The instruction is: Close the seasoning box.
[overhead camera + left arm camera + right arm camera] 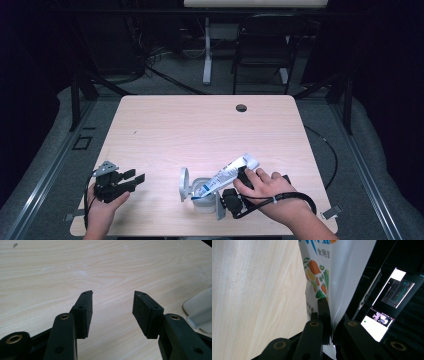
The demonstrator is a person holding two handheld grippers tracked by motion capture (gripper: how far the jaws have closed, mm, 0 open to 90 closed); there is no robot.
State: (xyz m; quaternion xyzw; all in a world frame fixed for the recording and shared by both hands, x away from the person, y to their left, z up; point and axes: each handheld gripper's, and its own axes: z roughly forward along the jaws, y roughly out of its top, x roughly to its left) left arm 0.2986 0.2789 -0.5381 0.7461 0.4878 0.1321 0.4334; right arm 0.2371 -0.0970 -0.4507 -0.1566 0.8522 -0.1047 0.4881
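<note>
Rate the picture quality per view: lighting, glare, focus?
High view: table evenly lit, surroundings nearly black, slightly soft. Left gripper view: sharp on the left gripper, soft glare patches on the wood beyond. Right gripper view: the pouch bright and legible, the glowing monitor against a dark background.

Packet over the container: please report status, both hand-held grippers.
Right hand-held gripper shut on packet, tilted, low end in open container. Left hand-held gripper open, empty, apart. Nothing in the way.
</note>
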